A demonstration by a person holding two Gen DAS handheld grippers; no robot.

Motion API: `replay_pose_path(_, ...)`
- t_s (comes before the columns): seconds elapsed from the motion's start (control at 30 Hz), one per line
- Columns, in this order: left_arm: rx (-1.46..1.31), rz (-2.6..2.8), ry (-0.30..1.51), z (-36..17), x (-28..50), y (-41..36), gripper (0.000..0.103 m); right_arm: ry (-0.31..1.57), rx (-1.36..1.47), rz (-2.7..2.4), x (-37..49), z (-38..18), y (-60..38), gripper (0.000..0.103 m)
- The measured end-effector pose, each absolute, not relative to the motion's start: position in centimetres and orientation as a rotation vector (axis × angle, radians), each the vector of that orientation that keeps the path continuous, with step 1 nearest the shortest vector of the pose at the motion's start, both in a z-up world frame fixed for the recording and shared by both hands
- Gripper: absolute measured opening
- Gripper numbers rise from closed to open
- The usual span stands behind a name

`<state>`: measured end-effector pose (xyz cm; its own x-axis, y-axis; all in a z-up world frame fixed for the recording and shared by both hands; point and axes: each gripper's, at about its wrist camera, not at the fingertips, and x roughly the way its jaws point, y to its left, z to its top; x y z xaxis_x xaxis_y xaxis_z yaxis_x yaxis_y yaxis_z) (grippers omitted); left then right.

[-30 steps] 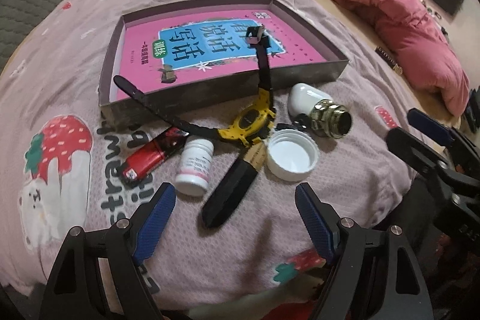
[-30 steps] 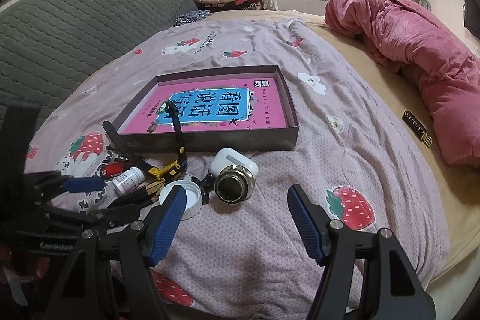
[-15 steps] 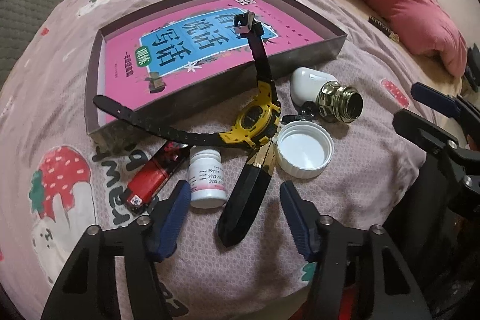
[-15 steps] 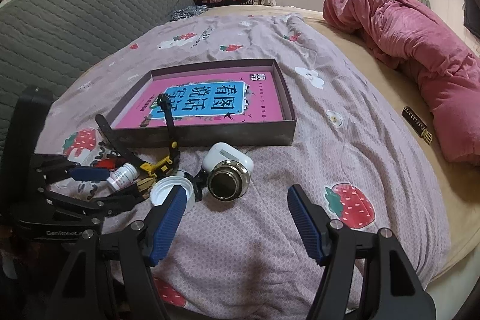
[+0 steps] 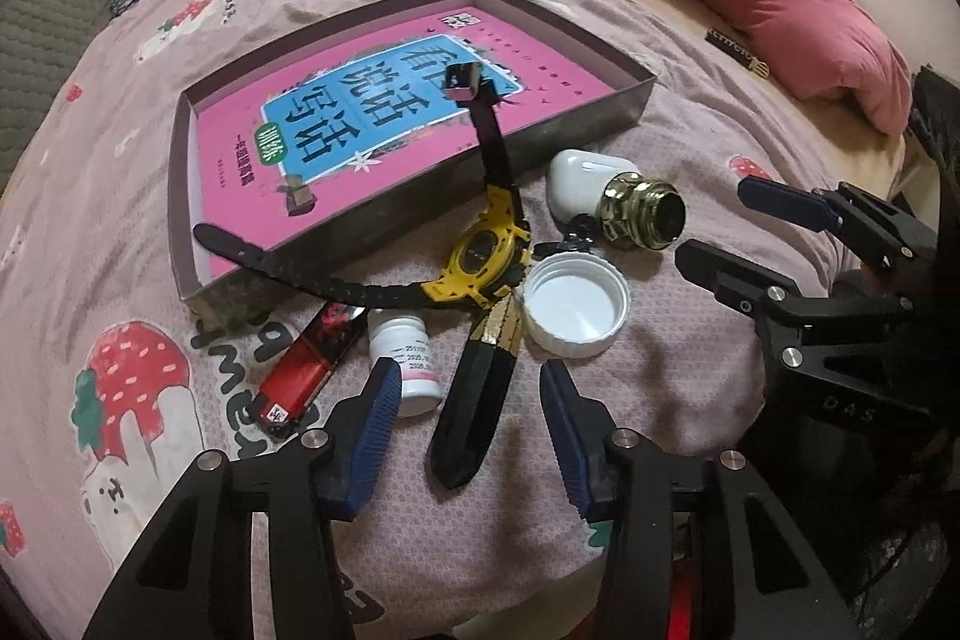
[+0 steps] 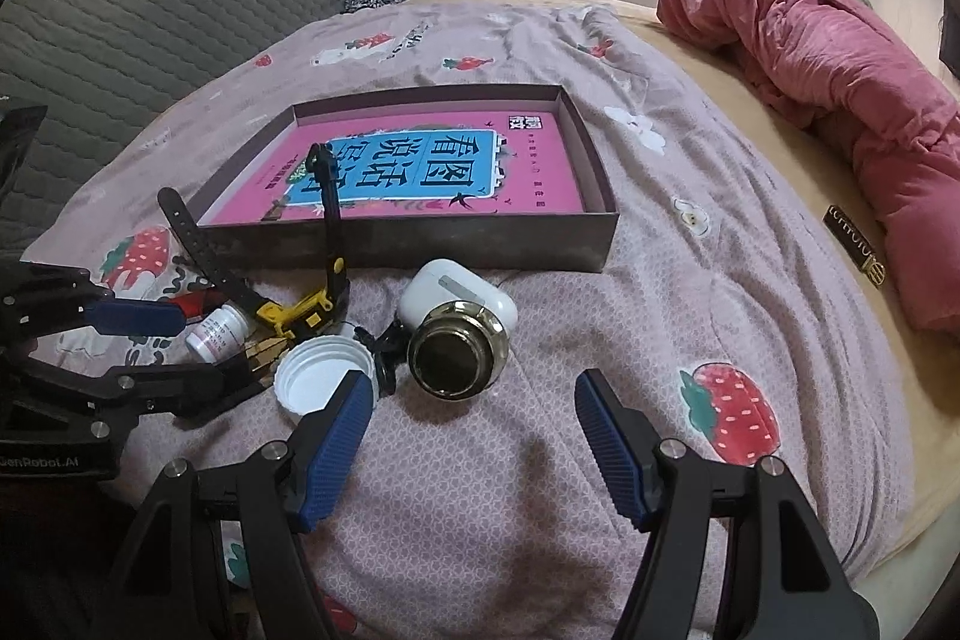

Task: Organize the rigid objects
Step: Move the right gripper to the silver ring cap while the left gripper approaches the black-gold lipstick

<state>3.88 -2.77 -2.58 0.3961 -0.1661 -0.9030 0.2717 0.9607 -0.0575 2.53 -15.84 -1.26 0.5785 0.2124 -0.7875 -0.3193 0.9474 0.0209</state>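
My left gripper [image 5: 468, 376] points down at a black tapered piece with a gold band [image 5: 480, 400]. Its jaws are closing with the piece lying between them, and the pads stand apart from it. A white pill bottle [image 5: 408, 352] lies just inside the left pad. A yellow watch [image 5: 480, 259] with black straps leans on the front wall of the shallow box [image 5: 420, 220], which holds a pink book. My right gripper [image 6: 474, 382] is open, its tips just short of a brass-rimmed round object [image 6: 459, 355] that lies against a white earbud case [image 6: 456, 295].
A white screw cap [image 5: 576, 304] lies open side up beside the watch. A red and black flat stick [image 5: 306, 370] lies left of the pill bottle. Everything rests on a strawberry-print bedspread, with a pink quilt [image 6: 840, 88] heaped at the right and a grey headboard [image 6: 150, 16] behind.
The left jaws have narrowed from wide open around the black piece, and the wrist has rolled a little. The right gripper has sunk slightly toward the brass-rimmed object, still open.
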Motion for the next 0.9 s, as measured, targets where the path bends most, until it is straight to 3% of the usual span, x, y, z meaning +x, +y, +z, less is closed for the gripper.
replay_pose_path(0.33, 0.075, -0.340, 1.228, -4.7, 5.3, -3.4, 0.048, 0.914, -0.113, 0.301, 2.8, -1.4, -16.3, 0.069)
replay_pose_path(0.6, 0.093, -0.347, 1.288, -6.1, 6.7, -3.2, 0.030, 0.926, -0.107, 0.291, 3.2, -1.8, -16.4, 0.069)
replay_pose_path(0.9, 0.121, -0.341, 1.300, -6.8, 7.3, -4.1, 0.029, 0.932, -0.127, 0.307, 3.7, -2.9, -15.9, 0.069)
